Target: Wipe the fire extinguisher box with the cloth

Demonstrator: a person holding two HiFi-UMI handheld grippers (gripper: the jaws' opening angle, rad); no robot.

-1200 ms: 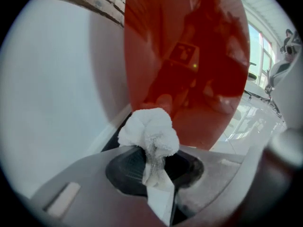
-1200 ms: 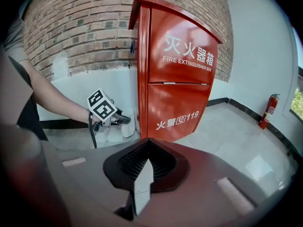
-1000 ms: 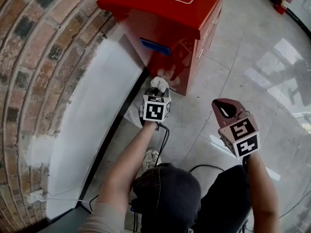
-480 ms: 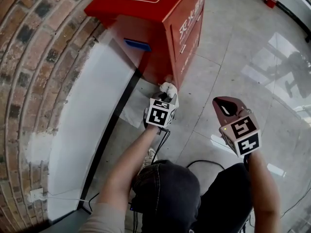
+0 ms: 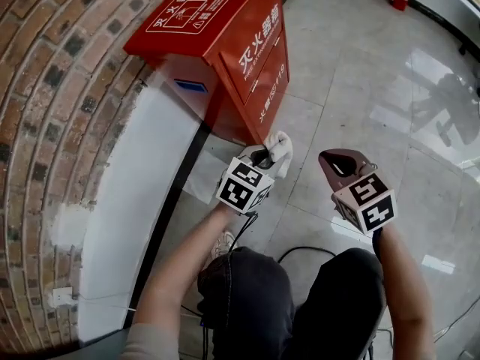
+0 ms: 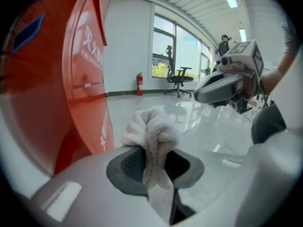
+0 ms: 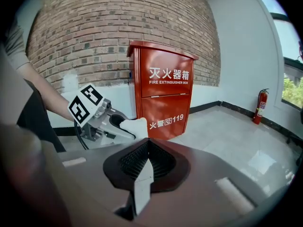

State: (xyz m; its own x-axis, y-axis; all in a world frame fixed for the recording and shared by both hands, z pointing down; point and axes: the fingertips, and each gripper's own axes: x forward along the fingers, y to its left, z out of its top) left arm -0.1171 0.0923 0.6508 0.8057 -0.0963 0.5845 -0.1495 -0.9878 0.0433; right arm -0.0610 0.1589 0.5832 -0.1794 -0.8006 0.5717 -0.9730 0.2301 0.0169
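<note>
Item: white cloth and red box, on the floor (image 5: 360, 73) by the brick wall (image 5: 60, 88).
Your left gripper (image 5: 262, 158), centre frame, pinches the cloth (image 5: 281, 147) just beside the lower corner of the fire extinguisher box (image 5: 251, 58), upper centre. Your right gripper (image 5: 337, 163), right of centre, has its jaws pressed together, empty.

Fire extinguisher box (image 5: 240, 51): red cabinet, upright, sloped lid, white lettering on lid and front doors, at 11 o'clock in head view. Cloth (image 5: 280, 147): white, fluffy, bunched, pinched in left gripper (image 5: 264, 158), just beside box's lower front corner, at its 5 o'clock; contact unclear
</note>
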